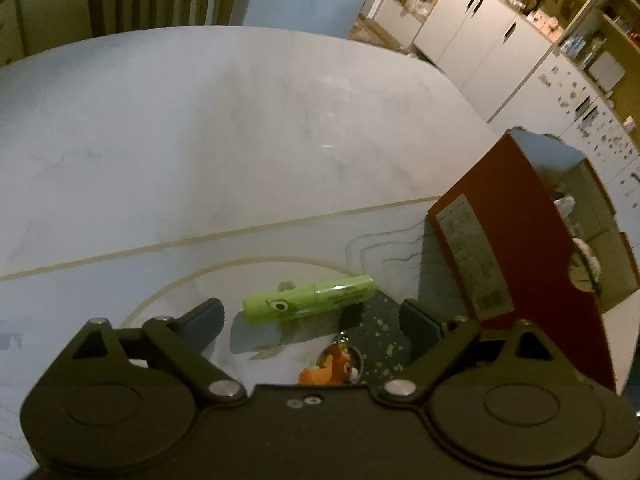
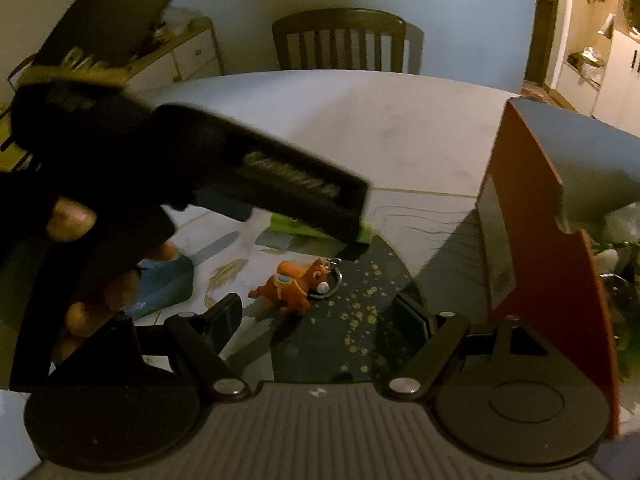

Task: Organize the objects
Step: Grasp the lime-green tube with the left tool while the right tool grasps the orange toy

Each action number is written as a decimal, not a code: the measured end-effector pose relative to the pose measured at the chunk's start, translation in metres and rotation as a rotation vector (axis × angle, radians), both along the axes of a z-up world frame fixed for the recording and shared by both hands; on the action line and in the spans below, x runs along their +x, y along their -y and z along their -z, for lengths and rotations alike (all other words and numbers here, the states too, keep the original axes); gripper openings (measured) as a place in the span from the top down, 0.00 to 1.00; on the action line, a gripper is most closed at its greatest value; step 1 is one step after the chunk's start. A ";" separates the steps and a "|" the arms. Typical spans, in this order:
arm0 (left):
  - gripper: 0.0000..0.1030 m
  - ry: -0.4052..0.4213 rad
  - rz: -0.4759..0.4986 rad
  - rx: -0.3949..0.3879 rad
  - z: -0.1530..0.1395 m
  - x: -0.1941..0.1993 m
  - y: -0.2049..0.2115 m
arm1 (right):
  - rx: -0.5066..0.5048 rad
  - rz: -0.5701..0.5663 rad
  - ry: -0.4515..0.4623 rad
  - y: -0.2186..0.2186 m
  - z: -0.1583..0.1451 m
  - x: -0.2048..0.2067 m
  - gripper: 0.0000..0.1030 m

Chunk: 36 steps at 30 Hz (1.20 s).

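Note:
A lime-green highlighter [image 1: 310,298] lies flat on the patterned mat, just beyond the tips of my left gripper [image 1: 312,322]. That gripper is open, with its fingers on either side of the pen and not touching it. An orange toy keychain [image 1: 332,368] lies closer in, under the gripper. In the right wrist view the same orange toy [image 2: 292,286] lies on its side with its ring to the right, just ahead of my open right gripper [image 2: 318,318], which holds nothing. The left gripper's housing [image 2: 260,176], held by a hand [image 2: 72,220], hides most of the highlighter [image 2: 288,224].
A tall red open box [image 1: 520,240] stands at the right on the table, close beside my right fingers [image 2: 412,316], with things inside. The white table [image 1: 200,120] stretches away to a wooden chair [image 2: 344,40]. The mat has a dark speckled patch [image 2: 360,320].

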<state>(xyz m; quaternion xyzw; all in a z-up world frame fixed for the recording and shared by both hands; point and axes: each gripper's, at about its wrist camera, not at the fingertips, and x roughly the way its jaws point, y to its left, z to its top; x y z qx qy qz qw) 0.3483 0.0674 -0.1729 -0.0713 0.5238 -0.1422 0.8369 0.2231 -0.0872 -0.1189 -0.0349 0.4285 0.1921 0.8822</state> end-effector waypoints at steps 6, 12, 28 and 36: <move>0.16 -0.039 0.014 0.022 0.002 0.009 0.001 | 0.019 -0.040 -0.010 -0.004 0.007 0.010 0.31; 0.24 -0.032 0.029 0.048 -0.001 0.010 0.002 | 0.015 -0.111 0.014 -0.010 0.009 0.015 0.38; 0.21 0.063 0.223 0.016 -0.011 0.002 0.002 | 0.011 -0.186 0.026 -0.022 0.016 0.016 0.49; 0.30 0.069 0.312 0.038 0.000 0.002 0.010 | 0.026 -0.172 0.015 -0.017 0.017 0.018 0.66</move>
